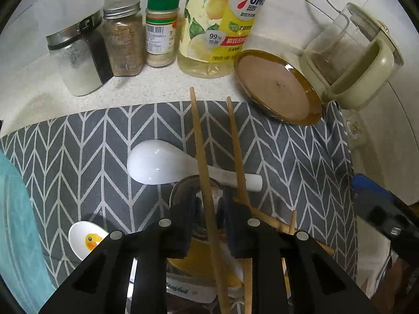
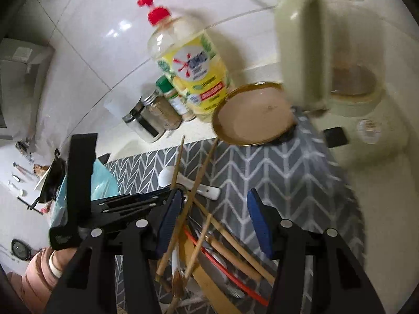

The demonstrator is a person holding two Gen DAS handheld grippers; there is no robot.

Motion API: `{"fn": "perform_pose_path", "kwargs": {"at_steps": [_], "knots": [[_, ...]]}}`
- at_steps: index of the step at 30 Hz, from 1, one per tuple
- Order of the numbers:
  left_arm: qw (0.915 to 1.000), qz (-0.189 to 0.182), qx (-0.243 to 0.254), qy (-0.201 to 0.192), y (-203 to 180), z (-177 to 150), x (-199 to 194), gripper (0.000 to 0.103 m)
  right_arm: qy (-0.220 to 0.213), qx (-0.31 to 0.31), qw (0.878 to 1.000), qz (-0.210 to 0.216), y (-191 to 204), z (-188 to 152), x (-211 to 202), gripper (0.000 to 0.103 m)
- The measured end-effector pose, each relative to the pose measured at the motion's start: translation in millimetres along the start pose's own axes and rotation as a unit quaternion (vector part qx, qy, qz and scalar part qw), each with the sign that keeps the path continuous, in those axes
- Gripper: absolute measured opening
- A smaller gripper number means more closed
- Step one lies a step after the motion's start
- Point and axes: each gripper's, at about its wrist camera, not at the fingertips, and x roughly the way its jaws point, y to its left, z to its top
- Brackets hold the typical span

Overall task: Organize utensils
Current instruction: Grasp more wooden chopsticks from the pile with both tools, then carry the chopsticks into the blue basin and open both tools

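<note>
Left gripper jaws stand narrowed around one wooden chopstick; right gripper jaws stand spread, nothing between the pads.

The chopstick runs up between the left pads; whether they press it I cannot tell. It crosses the white spoon on the grey chevron mat. More chopsticks lie heaped beneath the right gripper, near the brown plate.

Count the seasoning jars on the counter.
3, in a row left of the detergent bottle: the clip-top glass jar at the left end, the metal-lidded jar in the middle, the green-capped shaker beside the bottle.
</note>
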Motion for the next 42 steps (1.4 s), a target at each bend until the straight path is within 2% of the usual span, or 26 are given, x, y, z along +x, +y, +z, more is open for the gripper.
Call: {"fn": "perform_pose_path", "kwargs": {"at_steps": [1,4,6,10,13,14,17,19,23,24,26,29,34,38,42], "knots": [[1.0000,-0.005,-0.008,0.002,2.6,-1.4,-1.7,0.022,0.008,0.005,1.000,0.010,-0.1,2.0,9.1,0.052],[0.9988,-0.027,-0.038,0.017,18.2,-5.7,-9.0,0.017,0.032,0.019,0.999,0.033,0.5,5.1,31.6,0.037],[0.9986,-0.031,-0.040,0.015,24.0,-8.9,-9.6,0.017,0.047,0.022,0.998,0.045,3.0,7.1,47.1,0.036],[0.9997,-0.019,-0.011,0.011,16.4,-14.9,-9.6,0.018,0.075,0.014,0.996,0.043,10.1,11.9,79.5,0.034],[0.9989,-0.034,-0.030,0.011,23.2,-15.8,-8.4,0.018,0.090,0.013,0.995,0.043,12.5,15.7,100.3,0.031],[0.9984,-0.040,-0.039,0.012,24.8,-14.3,-6.1,0.018,0.093,0.014,0.995,0.038,11.4,16.6,104.7,0.025],[0.9970,-0.053,-0.054,0.017,31.6,-9.9,-3.6,0.017,0.102,0.039,0.992,0.071,1.9,18.5,119.3,0.014],[0.9965,-0.056,-0.058,0.022,35.4,-8.0,-3.3,0.017,0.102,0.064,0.988,0.092,-6.4,17.6,122.0,0.013],[0.9977,-0.045,-0.046,0.019,28.4,-3.9,0.6,0.018,0.085,0.073,0.990,0.087,-11.9,16.0,109.0,0.007],[0.9980,-0.041,-0.046,0.018,27.2,-2.3,1.8,0.017,0.076,0.077,0.990,0.088,-13.0,15.6,101.6,0.007],[0.9969,-0.046,-0.059,0.023,28.9,0.3,3.3,0.008,0.060,0.073,0.992,0.085,-13.1,16.0,89.5,0.007],[0.9963,-0.050,-0.065,0.029,29.0,0.5,3.5,0.007,0.044,0.075,0.993,0.083,-13.7,14.6,74.2,0.007],[0.9971,-0.055,-0.049,0.019,23.2,-11.5,-20.6,0.007,0.011,0.093,0.992,0.087,-14.6,12.8,44.8,0.007],[0.9960,-0.075,-0.037,-0.032,20.1,-16.2,-83.5,0.007,-0.019,0.097,0.991,0.092,-2.7,20.3,18.1,0.007],[0.9922,-0.083,-0.032,-0.087,34.9,-17.9,-161.0,0.007,-0.055,0.082,0.989,0.108,36.2,31.3,-15.9,0.007]]}}
